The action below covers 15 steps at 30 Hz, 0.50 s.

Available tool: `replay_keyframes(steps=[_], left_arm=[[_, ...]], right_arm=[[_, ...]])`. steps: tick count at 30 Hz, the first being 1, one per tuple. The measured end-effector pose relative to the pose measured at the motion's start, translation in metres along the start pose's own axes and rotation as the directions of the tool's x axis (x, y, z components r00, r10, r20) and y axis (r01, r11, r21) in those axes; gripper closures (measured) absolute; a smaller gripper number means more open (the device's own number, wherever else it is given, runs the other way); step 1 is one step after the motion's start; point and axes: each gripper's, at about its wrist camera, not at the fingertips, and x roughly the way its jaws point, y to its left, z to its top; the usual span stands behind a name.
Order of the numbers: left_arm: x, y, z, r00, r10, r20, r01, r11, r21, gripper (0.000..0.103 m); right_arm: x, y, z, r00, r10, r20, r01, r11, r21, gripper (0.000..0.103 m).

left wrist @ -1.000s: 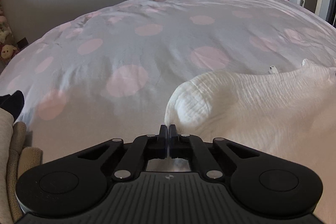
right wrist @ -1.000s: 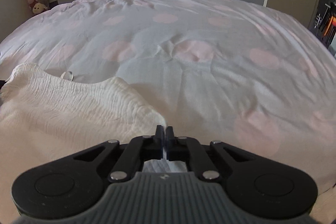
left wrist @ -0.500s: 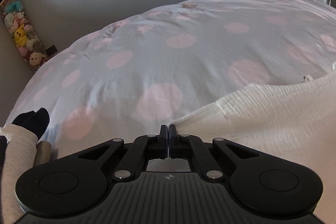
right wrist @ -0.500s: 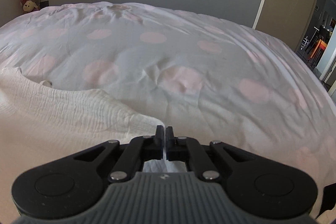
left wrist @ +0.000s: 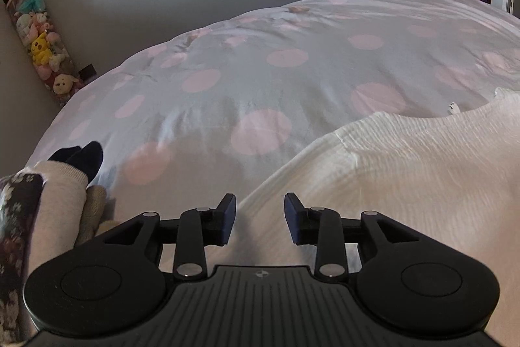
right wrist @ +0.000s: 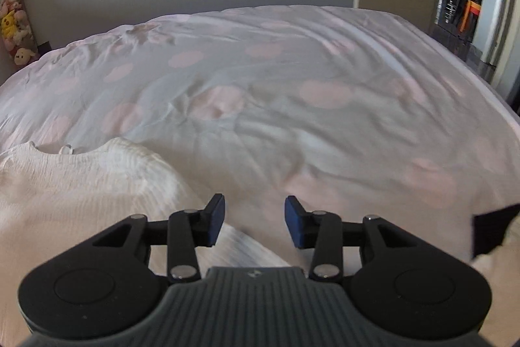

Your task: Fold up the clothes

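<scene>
A cream ribbed garment point(left wrist: 406, 171) lies flat on the bed, filling the lower right of the left wrist view. In the right wrist view the same garment point(right wrist: 71, 187) fills the lower left, its neckline with a small loop at the far edge. My left gripper point(left wrist: 260, 208) is open just above the garment's left edge, with nothing between its fingers. My right gripper point(right wrist: 253, 210) is open too, over the garment's right edge where cloth meets the duvet.
The bed carries a pale duvet with pink dots point(left wrist: 276, 77). A tube of plush toys point(left wrist: 42, 47) stands at the left wall. A person's leg and dark sock point(left wrist: 78, 155) rest at the bed's left edge. A doorway point(right wrist: 468, 5) opens at the right.
Both grippers were shut on the garment's edges and now stand open. The cloth has dropped flat onto the bed, and both grippers have drawn back slightly.
</scene>
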Motion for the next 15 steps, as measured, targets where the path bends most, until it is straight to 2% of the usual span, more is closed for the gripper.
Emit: replay_keyframes(steps=[4,9,11,15], left_arm=[[-0.039,-0.002,-0.016,1.000,0.004,-0.021,-0.002,0.998,0.068,0.065],[-0.094,0.000,-0.038,1.000,-0.005,-0.031,0.007,0.998,0.068,0.059],[-0.111,-0.001,-0.050,0.999,-0.007,-0.038,0.009,0.998,0.055,0.059],[-0.146,-0.002,-0.074,0.999,-0.013,-0.053,0.014,0.999,0.029,0.058]], right_arm=[[-0.058,-0.054,-0.015,0.996,-0.085,-0.013,0.086,0.994,0.066,0.059],[-0.136,-0.117,-0.042,0.985,-0.172,-0.022,0.174,0.975,0.136,0.059],[-0.167,-0.139,-0.054,0.981,-0.195,-0.025,0.196,0.967,0.164,0.058],[-0.208,-0.172,-0.084,0.979,-0.189,-0.071,0.200,0.950,0.239,0.058]])
